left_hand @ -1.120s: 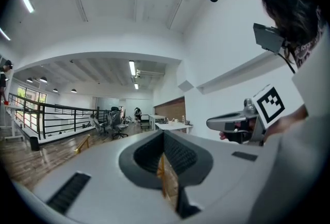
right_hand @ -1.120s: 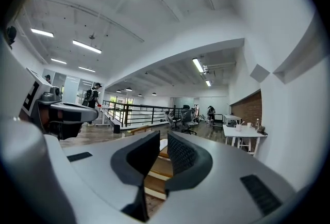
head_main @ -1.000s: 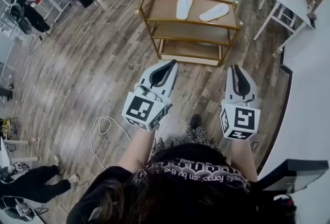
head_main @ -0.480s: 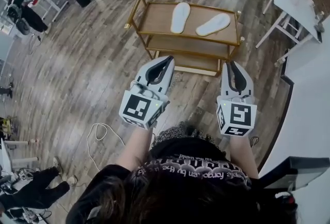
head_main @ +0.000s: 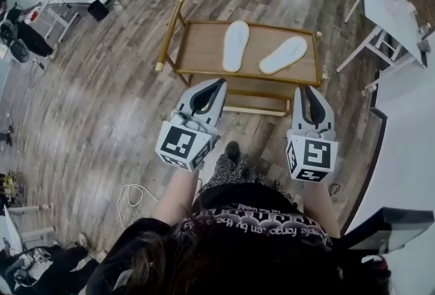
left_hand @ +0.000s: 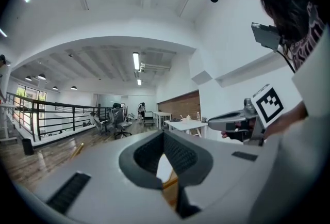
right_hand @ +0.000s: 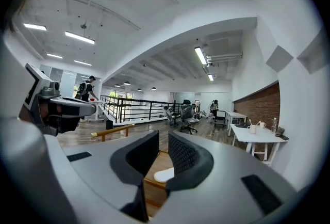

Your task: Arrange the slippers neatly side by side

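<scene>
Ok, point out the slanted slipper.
Head view: the slanted slipper lies on the wooden cart's top shelf, right side, apart from the other slipper to its left.

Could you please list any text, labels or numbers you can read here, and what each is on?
Shirt: white print at the collar, too blurred to read.
Left gripper and right gripper: square marker codes, no words.
Slippers, cart: no text.
</scene>
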The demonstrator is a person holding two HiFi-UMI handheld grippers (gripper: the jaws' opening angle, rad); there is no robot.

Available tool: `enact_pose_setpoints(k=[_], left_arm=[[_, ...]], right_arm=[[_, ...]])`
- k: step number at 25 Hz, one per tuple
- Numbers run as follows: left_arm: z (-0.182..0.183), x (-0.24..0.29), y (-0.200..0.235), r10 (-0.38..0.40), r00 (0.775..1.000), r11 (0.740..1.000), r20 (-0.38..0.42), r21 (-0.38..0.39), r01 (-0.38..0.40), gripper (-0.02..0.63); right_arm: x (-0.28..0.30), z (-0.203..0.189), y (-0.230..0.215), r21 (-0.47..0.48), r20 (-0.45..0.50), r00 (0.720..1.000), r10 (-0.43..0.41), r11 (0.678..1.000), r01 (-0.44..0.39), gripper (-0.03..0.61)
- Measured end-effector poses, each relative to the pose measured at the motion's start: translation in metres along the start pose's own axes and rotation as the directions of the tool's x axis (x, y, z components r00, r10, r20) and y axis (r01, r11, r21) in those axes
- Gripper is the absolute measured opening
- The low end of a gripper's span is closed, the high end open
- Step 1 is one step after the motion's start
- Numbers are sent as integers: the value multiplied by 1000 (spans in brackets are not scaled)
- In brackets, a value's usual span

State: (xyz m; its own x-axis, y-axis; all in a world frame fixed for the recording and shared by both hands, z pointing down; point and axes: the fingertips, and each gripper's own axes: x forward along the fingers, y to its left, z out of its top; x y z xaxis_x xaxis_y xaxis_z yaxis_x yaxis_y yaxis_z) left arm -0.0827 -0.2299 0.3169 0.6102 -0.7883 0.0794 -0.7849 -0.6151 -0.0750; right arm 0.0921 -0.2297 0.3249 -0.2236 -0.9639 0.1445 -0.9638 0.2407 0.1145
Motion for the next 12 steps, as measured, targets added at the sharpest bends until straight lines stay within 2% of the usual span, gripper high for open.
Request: enact_pose_setpoints(k=[3,6,12], left_arm=[[-1,30,37,-45,999,998,-4,32,45,-3],[-2,59,67,-91,996,996,-6,26,91,-3],[-6,107,94,-174,985,985,-17,2,174,-3]], right_arm=[[40,2,-3,-12,-15,999,-40,999,40,40],[73,2,-7,-4,-30,995,-92,996,92,40],[117,-1,-14,6,-67,986,-155,988,155,40]])
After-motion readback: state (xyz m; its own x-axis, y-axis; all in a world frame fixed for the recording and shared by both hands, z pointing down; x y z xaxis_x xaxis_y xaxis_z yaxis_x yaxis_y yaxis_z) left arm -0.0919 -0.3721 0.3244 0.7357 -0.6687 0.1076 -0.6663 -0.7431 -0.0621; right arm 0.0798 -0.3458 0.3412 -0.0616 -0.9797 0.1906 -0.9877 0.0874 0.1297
